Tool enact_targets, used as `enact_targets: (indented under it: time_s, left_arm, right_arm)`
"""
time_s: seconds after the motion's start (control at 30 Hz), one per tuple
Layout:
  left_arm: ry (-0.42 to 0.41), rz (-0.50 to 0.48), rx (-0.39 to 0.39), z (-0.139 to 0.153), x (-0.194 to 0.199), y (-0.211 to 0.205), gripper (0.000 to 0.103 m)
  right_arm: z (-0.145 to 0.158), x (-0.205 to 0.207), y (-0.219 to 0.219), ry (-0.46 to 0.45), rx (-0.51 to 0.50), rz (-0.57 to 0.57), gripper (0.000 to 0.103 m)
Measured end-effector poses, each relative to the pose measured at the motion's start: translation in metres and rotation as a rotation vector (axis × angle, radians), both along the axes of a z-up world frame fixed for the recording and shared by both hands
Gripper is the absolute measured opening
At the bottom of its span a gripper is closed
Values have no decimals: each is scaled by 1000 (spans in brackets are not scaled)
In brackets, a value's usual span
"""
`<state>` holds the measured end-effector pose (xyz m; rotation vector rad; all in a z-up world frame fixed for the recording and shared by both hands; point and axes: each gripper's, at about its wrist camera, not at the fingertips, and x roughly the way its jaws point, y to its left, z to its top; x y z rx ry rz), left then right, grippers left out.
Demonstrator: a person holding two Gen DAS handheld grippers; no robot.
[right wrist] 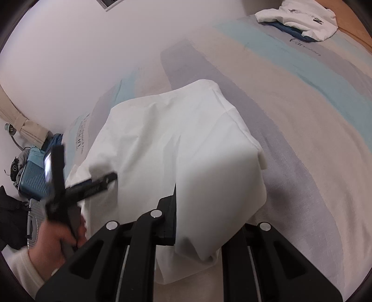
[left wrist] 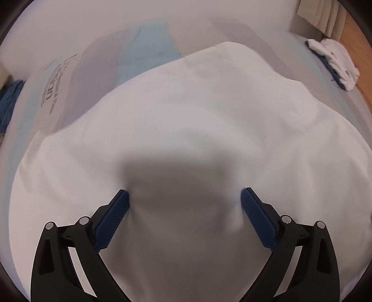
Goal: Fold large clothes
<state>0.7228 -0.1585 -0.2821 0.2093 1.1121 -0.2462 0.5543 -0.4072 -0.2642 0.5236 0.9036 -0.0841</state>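
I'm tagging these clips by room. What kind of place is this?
Most likely a bedroom: the white garment lies on a bed with a striped bedsheet, folded clothes sit near its far edge, and a blue suitcase stands by the curtain.

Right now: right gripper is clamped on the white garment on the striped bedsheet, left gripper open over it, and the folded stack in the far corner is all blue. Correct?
Not quite. The folded stack has a white printed garment on top, with blue only underneath; the right wrist view shows it. The rest holds: right gripper clamped on the white garment on the striped bedsheet, left gripper open over it.
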Motion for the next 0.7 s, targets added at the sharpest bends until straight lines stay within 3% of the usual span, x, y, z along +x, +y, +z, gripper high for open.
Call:
enact_targets:
  time_s: [0.3,0.43,0.6,0.7]
  left_arm:
    - [-40,56,20,-6,39,-16,98]
    - [-42,52,50,-18,38,-20,98]
    - [-18,41,15,-16,40,-13,98]
    - [-31,51,-35,2,37,3,91]
  right_arm:
    - [29,5,45,-84,-145,135,12]
    - [37,11,65,-109,-191,191,12]
    - [50,19,88,-140,-255,247,12]
    - [61,22,111,-173,-307,305,11]
